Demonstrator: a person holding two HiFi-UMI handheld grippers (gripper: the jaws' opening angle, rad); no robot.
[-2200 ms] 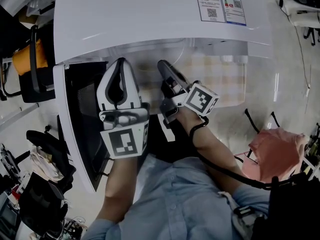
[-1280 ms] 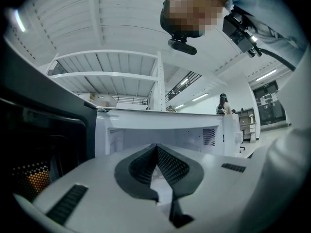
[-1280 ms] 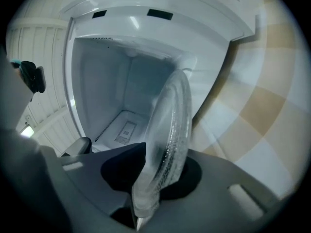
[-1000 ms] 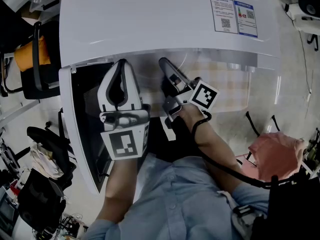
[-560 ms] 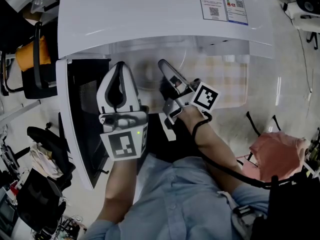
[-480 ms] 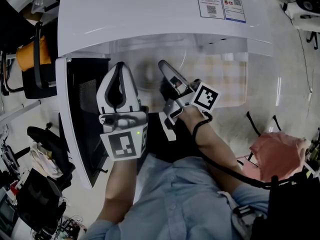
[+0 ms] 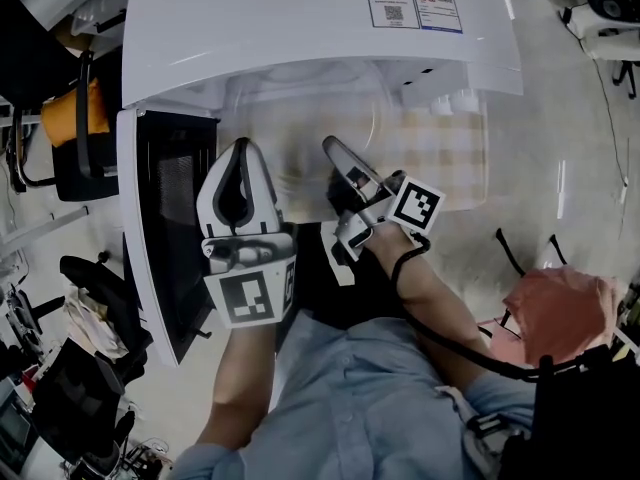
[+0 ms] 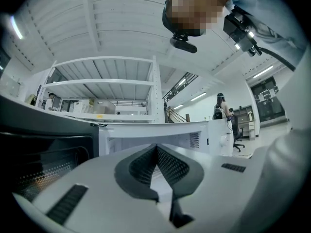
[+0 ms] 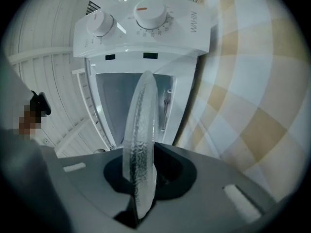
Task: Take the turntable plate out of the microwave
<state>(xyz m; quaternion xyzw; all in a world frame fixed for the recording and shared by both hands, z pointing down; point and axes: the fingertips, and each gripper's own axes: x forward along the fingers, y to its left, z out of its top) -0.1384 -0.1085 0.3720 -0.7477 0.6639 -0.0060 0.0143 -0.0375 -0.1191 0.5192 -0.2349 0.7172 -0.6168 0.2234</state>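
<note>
Between your right gripper's (image 9: 142,178) jaws: the rim of the turntable plate (image 9: 141,130), clamped tight. The plate runs straight out ahead of the jaws, at the open mouth of the microwave (image 7: 300,18); can't tell if it's fully clear. Left gripper (image 8: 156,149), beside the right one, is closed on nothing. Likely rigid glass: heavyish, slick, breakable. A one-sided pinch levers hard, so bite deep on the rim. It's round, so no long axis; it lies roughly flat, edge-on to the jaws.

Left gripper (image 7: 240,146) level, jaws together, nothing between. Right gripper (image 7: 333,148) just beside it, rolled on its side, jaws clamped on turntable plate (image 9: 141,130) rim. Forearms extended forward.
</note>
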